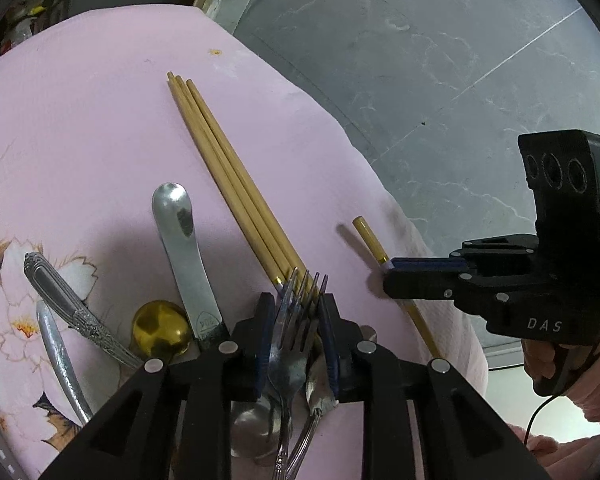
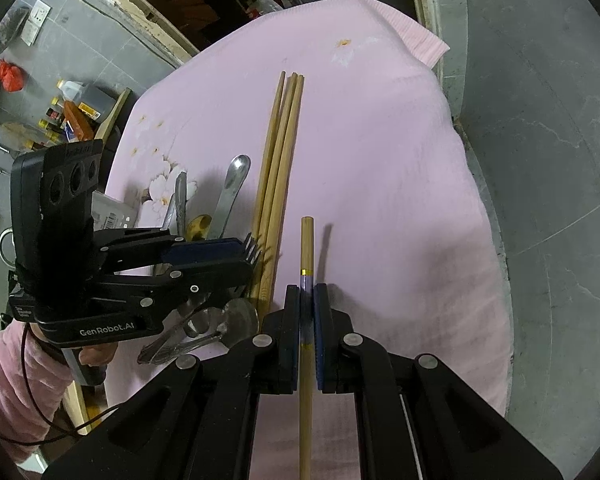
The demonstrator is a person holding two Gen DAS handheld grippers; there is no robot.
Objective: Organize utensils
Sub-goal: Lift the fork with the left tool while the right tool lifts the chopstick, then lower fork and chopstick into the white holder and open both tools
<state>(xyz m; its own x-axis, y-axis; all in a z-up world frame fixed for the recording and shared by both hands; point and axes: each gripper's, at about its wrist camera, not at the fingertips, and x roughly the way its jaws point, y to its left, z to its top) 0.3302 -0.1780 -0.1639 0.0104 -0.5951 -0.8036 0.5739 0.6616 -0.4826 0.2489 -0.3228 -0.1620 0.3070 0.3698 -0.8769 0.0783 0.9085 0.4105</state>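
Two silver forks (image 1: 290, 360) lie side by side between the fingers of my left gripper (image 1: 296, 300), tines forward, over a spoon bowl (image 1: 252, 428). Its jaws stand a little apart and I see no pad pressing on the forks. Three wooden chopsticks (image 1: 228, 176) lie together on the pink cloth, just beyond the tines. My right gripper (image 2: 308, 292) is shut on a single chopstick (image 2: 307, 240), which sticks out ahead above the cloth. In the left wrist view the right gripper (image 1: 392, 276) hovers to the right of the forks.
Left of the forks lie a silver spoon handle (image 1: 180, 240), a gold spoon bowl (image 1: 160, 328) and an ornate handle (image 1: 60, 296). The pink flowered cloth (image 1: 100, 120) drops off at the right to the grey floor (image 1: 420, 80). Bottles and clutter (image 2: 68, 112) stand on the floor.
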